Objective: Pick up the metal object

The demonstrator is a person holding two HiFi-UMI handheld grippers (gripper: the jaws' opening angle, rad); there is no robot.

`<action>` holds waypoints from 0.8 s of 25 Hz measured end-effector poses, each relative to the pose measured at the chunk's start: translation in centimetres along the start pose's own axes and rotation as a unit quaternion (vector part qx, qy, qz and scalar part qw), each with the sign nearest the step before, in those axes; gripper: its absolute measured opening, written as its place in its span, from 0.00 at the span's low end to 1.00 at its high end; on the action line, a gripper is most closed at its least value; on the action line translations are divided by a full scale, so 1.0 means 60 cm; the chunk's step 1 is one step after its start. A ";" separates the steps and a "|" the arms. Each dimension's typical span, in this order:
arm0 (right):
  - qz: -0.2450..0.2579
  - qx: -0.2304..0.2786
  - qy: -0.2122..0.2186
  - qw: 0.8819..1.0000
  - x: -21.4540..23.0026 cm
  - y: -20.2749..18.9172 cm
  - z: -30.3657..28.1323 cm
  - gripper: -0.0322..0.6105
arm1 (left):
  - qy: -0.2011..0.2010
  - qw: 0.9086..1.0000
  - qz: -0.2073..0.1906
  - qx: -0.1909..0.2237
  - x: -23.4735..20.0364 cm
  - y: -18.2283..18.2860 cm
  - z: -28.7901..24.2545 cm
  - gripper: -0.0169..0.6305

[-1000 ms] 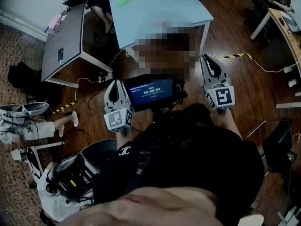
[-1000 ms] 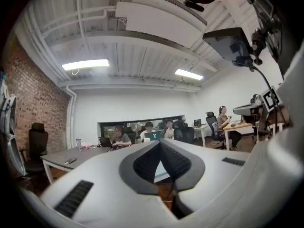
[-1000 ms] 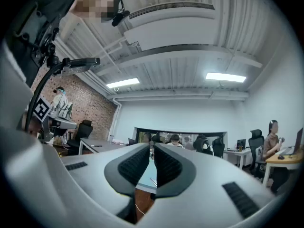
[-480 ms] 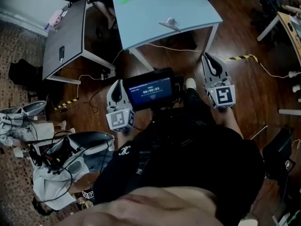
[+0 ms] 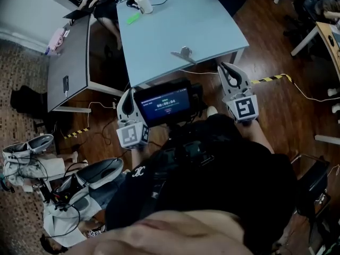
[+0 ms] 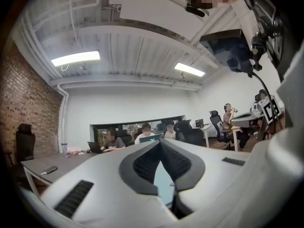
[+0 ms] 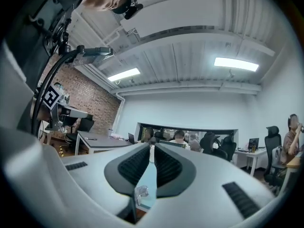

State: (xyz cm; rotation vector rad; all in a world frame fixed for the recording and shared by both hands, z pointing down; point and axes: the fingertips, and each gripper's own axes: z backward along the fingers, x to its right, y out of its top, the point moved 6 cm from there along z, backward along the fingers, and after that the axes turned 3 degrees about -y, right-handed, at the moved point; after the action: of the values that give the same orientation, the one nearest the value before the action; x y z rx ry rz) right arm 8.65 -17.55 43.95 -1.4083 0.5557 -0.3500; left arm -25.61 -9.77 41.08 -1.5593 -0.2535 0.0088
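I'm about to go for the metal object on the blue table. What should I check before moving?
1. Metal object in sight, lying on the light blue table near its front edge: ok.
2. Right gripper open for a grasp: not ok, fingers together.
3. Left gripper open: not ok, fingers together.
4. Both grippers empty: ok.
5. Right gripper at the object: not ok, it is in front of the table, apart from the object.
6. Room around the object: ok; the white cup and green item sit at the far end.
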 end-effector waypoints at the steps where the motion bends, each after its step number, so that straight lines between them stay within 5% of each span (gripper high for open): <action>1: -0.001 0.000 0.006 1.000 0.025 -0.005 -0.017 0.06 | -0.004 1.000 -0.002 0.003 0.012 0.010 -0.033 0.04; 6: 0.008 0.000 0.043 0.999 0.102 -0.024 -0.112 0.06 | 0.011 1.000 -0.022 0.007 0.015 0.004 -0.148 0.04; 12: -0.007 -0.028 0.064 0.998 0.153 -0.066 -0.190 0.06 | 0.032 0.999 0.003 -0.005 0.015 0.001 -0.212 0.04; 20: -0.085 -0.044 0.061 0.994 0.163 -0.135 -0.338 0.06 | 0.034 0.999 -0.003 -0.025 -0.068 0.000 -0.262 0.04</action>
State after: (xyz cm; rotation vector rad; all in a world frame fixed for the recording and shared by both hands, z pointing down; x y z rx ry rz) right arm 6.14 -40.77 49.03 -1.5315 0.5582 -0.5564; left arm -26.96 -25.92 40.59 -1.6045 -0.2069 -0.0561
